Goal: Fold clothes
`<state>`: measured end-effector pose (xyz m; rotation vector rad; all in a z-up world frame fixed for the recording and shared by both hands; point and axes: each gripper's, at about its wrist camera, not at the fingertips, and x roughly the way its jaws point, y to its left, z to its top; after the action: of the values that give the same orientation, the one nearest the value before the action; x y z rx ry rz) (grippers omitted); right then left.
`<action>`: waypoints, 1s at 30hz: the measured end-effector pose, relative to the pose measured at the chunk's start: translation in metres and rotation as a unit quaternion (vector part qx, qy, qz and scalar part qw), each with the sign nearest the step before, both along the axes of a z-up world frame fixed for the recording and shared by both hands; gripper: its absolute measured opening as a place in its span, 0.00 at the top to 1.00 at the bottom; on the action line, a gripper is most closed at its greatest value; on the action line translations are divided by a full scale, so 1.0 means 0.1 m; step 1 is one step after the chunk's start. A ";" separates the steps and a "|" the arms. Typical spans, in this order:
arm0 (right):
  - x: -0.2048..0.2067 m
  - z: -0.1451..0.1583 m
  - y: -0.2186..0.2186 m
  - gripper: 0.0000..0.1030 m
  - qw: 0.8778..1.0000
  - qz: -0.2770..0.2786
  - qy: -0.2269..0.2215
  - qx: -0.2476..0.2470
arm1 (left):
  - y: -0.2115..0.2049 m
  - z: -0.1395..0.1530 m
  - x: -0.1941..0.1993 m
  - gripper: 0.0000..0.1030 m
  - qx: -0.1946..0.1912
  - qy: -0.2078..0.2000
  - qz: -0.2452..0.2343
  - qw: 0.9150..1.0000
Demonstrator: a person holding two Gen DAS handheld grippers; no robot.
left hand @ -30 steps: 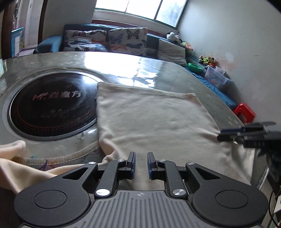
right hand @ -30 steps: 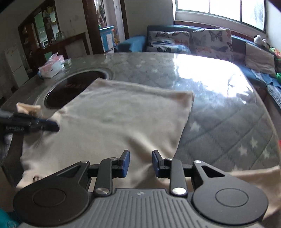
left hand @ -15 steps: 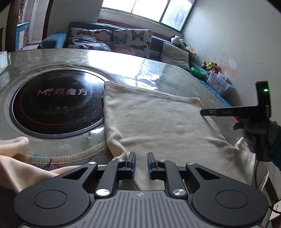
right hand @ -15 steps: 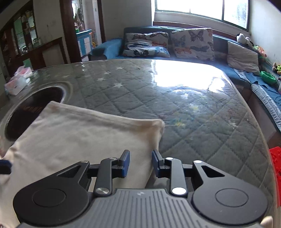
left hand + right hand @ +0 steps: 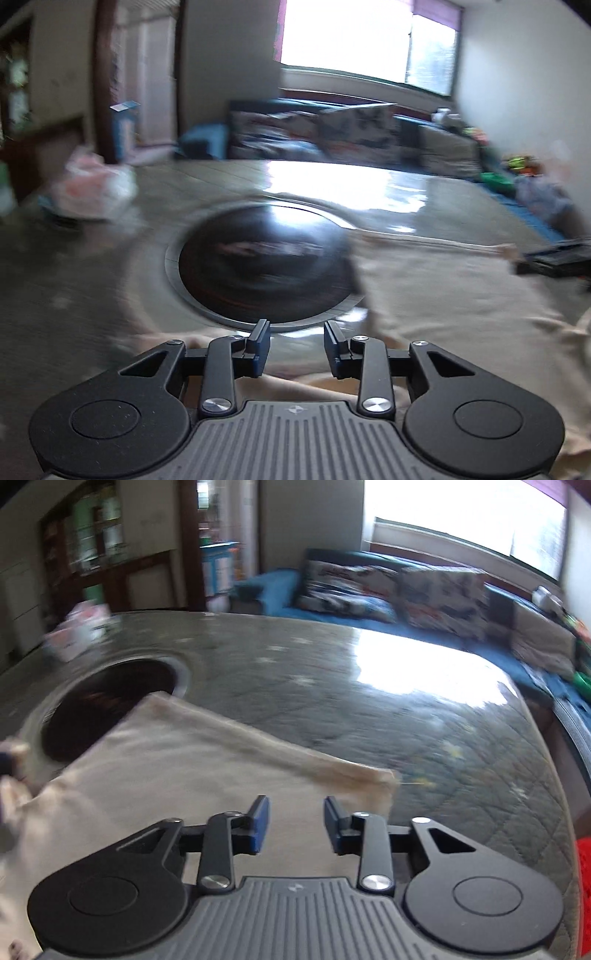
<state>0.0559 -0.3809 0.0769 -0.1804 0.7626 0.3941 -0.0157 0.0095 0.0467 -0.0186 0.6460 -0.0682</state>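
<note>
The cream garment [image 5: 155, 775] lies flat on the counter [image 5: 424, 731], one corner overlapping the round black cooktop [image 5: 262, 262]. The right gripper [image 5: 295, 821] hangs released, fingers [image 5: 258, 821] spread over the cloth, its far hem corner just ahead and to the right. The left gripper [image 5: 297, 347] is likewise parted, empty, with cloth beneath and stretching rightward.

My left gripper [image 5: 296, 345] points forward, jaws parted, nothing between its fingers. My right gripper [image 5: 296, 823] does likewise, and its dark tip shows at the left view's far right.
</note>
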 end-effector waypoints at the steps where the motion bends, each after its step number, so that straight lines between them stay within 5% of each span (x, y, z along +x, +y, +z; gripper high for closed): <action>1: -0.10 0.03 0.08 0.64 1.000 0.018 -0.003 -0.002 | 0.02 0.01 0.00 0.60 0.015 -0.005 0.009 1.000; 5: -0.39 0.10 0.31 0.59 0.998 0.068 -0.009 0.000 | 0.11 0.01 0.03 0.56 0.052 -0.013 0.050 0.997; 12: -0.74 0.06 0.49 0.55 0.995 0.103 0.008 0.005 | 0.80 0.02 -0.13 0.56 -0.055 -0.017 0.149 0.987; 16: -0.85 -0.04 0.47 0.53 0.995 0.096 0.021 0.002 | 1.02 -0.02 -0.16 0.57 -0.068 -0.002 0.181 0.981; 23: -1.02 -0.19 0.44 0.45 0.996 0.082 0.039 -0.003 | 0.86 0.07 -0.11 0.56 -0.078 -0.004 0.134 0.988; 30: -1.03 -0.20 0.44 0.42 0.996 0.078 0.037 -0.002 | 0.39 0.02 0.12 0.54 -0.003 0.032 0.054 0.998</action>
<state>-0.0473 -0.3369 0.0573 -0.2314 0.8256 0.5492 -0.0034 0.0484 0.0488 -0.0607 0.7081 0.0342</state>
